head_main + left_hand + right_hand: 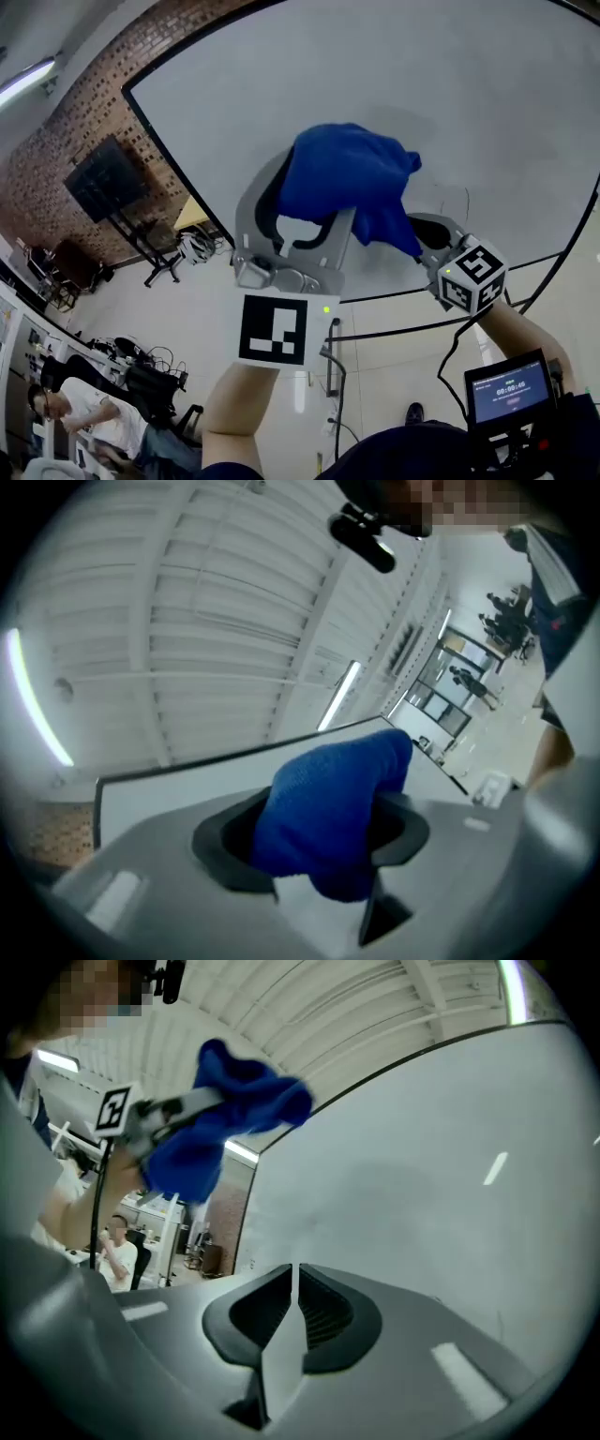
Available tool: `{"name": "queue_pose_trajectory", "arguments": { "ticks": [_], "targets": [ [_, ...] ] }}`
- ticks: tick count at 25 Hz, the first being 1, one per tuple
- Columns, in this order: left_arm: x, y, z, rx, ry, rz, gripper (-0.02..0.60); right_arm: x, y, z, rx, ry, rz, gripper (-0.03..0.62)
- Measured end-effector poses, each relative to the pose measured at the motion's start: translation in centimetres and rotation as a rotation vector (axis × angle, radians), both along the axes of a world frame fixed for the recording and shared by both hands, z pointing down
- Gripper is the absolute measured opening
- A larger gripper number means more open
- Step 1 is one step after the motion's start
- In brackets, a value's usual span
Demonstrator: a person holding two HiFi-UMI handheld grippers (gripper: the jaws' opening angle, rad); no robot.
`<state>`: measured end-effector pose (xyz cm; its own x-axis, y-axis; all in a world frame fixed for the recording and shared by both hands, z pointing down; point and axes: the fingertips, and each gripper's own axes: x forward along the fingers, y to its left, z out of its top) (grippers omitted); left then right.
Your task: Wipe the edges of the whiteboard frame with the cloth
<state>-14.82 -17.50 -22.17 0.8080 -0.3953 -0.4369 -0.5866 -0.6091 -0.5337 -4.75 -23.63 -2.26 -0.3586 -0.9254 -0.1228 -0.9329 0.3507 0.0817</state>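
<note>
Head view hides much: the blue cloth (pixel 347 183) covers the jaw tips of the left gripper (pixel 298 211), and one hanging end of it covers the front of the right gripper (pixel 422 232), so contact there cannot be told. Left gripper view makes it clear: the left gripper (pixel 314 832) is clamped on the cloth (pixel 328 803), which bulges up past the tips and hangs below them. Right gripper view shows the right gripper (pixel 293 1283) with its jaws pressed together and nothing between them; the cloth (pixel 225 1119) is up and to its left. The whiteboard (pixel 450 112) lies ahead of both grippers. Its black frame (pixel 173 164) runs to the left of the left gripper and is cut off at the picture edges. Whether the cloth touches the board is unclear.
</note>
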Motion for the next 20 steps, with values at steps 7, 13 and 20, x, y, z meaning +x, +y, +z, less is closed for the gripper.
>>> {"name": "queue_pose_trajectory", "arguments": {
  "ticks": [7,13,20],
  "targets": [
    [-5.5,5.4,23.8,-0.430,-0.179,0.020,0.241,-1.0,11.7,5.2,-0.072,-0.055,0.271,0.031],
    [-6.9,3.1,33.7,-0.617,-0.144,-0.049,0.241,-4.4,12.3,8.9,-0.086,-0.026,0.274,0.031],
    [-6.7,5.8,34.9,-0.640,-0.141,-0.106,0.242,-6.4,15.6,11.0,-0.074,0.056,0.251,0.031]
  ]
}}
